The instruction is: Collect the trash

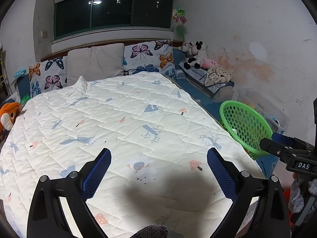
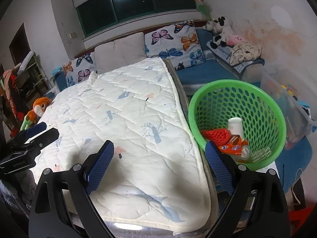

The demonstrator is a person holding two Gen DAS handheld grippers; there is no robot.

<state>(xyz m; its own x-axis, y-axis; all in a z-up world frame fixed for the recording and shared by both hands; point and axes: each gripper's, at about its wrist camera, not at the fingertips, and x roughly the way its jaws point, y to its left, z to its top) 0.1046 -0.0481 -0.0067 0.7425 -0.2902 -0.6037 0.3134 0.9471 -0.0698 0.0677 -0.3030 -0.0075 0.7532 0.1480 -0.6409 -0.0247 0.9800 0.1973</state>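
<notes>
A green mesh basket point(image 2: 227, 83) stands on the blue bedding beside the white quilt point(image 2: 128, 119). It holds a white paper cup point(image 2: 235, 126), a red foam net point(image 2: 217, 135) and an orange snack wrapper point(image 2: 233, 147). My right gripper point(image 2: 160, 145) is open and empty; its right finger reaches the basket's near rim and its left finger is over the quilt. My left gripper point(image 1: 159, 152) is open and empty above the quilt point(image 1: 118, 119), with the basket point(image 1: 247, 127) off to its right. Each gripper shows at the edge of the other's view: the right gripper point(image 1: 271, 139) and the left gripper point(image 2: 47, 130).
Butterfly pillows point(image 1: 146, 57) and a grey pillow point(image 1: 95, 63) line the headboard. Plush cows point(image 2: 220, 29) and a crumpled cloth point(image 2: 245, 52) sit by the stained wall. A clear plastic bin point(image 2: 287, 99) stands behind the basket. An orange plush toy point(image 1: 9, 115) lies at the quilt's left edge.
</notes>
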